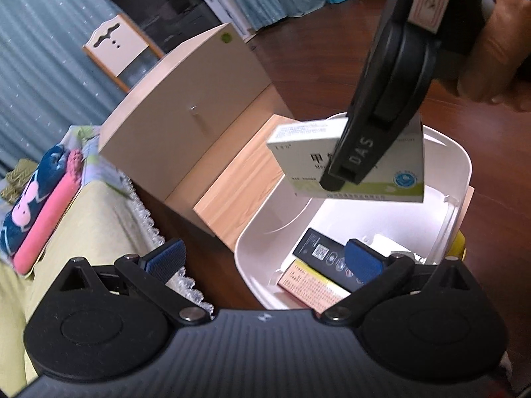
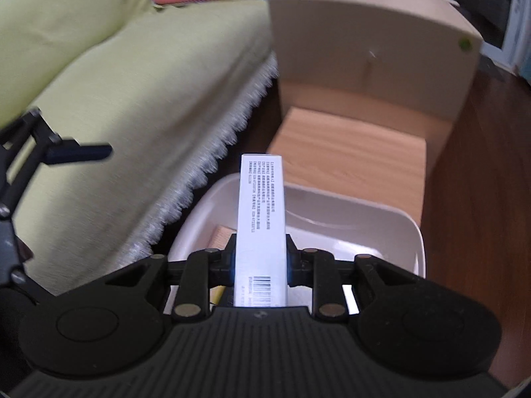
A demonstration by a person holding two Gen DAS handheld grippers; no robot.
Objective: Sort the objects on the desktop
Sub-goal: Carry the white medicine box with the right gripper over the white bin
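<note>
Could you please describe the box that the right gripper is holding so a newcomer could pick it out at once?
Find the white bin on the dark wood floor. The medicine box hangs above it, clamped in the right gripper. Unlike the black box inside, it is white and green.

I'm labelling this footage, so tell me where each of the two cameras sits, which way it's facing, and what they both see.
Left wrist: on the open left gripper, looking down into the white bin; the right gripper hangs above it holding the medicine box, a hand behind.
Right wrist: on the right gripper, shut on the medicine box, facing the bin, wooden stool and sofa; the left gripper's finger shows at left.
Shared: bin, box, stool, cabinet.
</note>
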